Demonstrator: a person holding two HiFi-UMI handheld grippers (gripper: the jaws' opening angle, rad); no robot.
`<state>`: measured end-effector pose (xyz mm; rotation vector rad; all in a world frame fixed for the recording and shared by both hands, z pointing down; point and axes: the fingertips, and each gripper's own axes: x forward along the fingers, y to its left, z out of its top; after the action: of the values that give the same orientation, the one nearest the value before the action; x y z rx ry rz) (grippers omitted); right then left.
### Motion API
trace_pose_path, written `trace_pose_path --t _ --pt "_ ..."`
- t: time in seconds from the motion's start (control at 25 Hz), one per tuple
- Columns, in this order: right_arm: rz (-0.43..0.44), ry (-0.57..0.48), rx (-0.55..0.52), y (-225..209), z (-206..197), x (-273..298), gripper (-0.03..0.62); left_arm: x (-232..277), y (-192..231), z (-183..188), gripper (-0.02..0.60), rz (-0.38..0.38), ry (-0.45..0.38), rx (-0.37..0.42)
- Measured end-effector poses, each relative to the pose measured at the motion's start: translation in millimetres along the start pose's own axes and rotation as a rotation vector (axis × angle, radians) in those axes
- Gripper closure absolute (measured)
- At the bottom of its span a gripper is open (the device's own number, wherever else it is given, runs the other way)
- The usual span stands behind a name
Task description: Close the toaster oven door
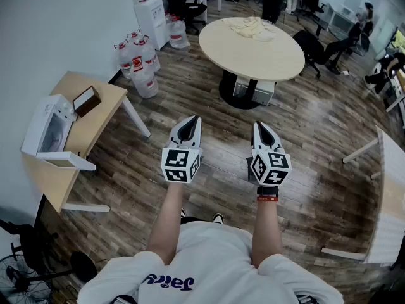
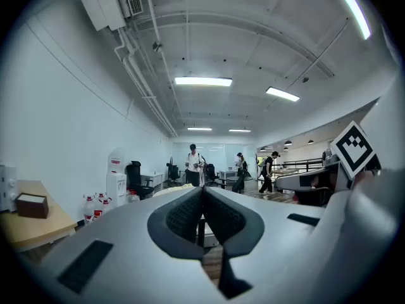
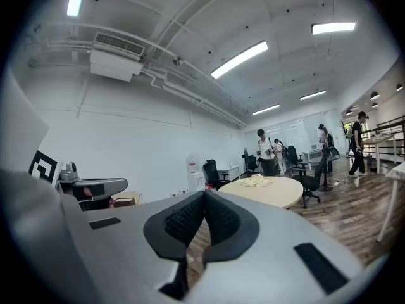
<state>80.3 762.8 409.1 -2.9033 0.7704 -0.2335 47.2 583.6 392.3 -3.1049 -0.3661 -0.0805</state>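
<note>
Shoulders in a white shirt (image 1: pixel 190 265) sit closest, arms outstretched. Far left, the toaster oven (image 1: pixel 45 128) stands on the table (image 1: pixel 104 116) with its door (image 1: pixel 66 160) dropped open and a brown box (image 1: pixel 85 100) just beside it. The left gripper (image 1: pixel 191 121) and right gripper (image 1: pixel 260 127), both clenched on nothing, hover well apart from it. A hard or off-centre push could probably slide the light oven or knock the box.

The toaster oven (image 1: pixel 47 128) stands on the bench (image 1: pixel 101 122), at the edge along the wall, and its open door (image 1: pixel 66 161) sticks out on its near side. A small box (image 1: pixel 87 100) sits on the bench just behind the oven, toward the far end. Water bottles (image 1: pixel 140 68) stand on the floor beyond that far end. The round table (image 1: pixel 253 56) stands well to the right, with a cloth (image 1: pixel 253 27) near its far edge.
</note>
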Motion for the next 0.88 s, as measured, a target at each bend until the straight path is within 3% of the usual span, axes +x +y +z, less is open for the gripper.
trace_pose_path --t 0.28,0.6,0.88 --pt "0.064 0.025 0.035 -22.9 -17.6 -10.7 0.580 -7.7 -27.7 -27.6 0.563 0.062 0.044 -0.045" --pt "0.133 0.018 0.094 -7.7 -24.1 18.3 0.579 -8.0 3.1 -40.1 0.563 0.128 0.056 -0.063" --pt "0.162 0.060 0.091 -2.5 -52.0 81.7 0.579 30.6 34.2 -72.2 0.563 0.119 0.072 -0.075"
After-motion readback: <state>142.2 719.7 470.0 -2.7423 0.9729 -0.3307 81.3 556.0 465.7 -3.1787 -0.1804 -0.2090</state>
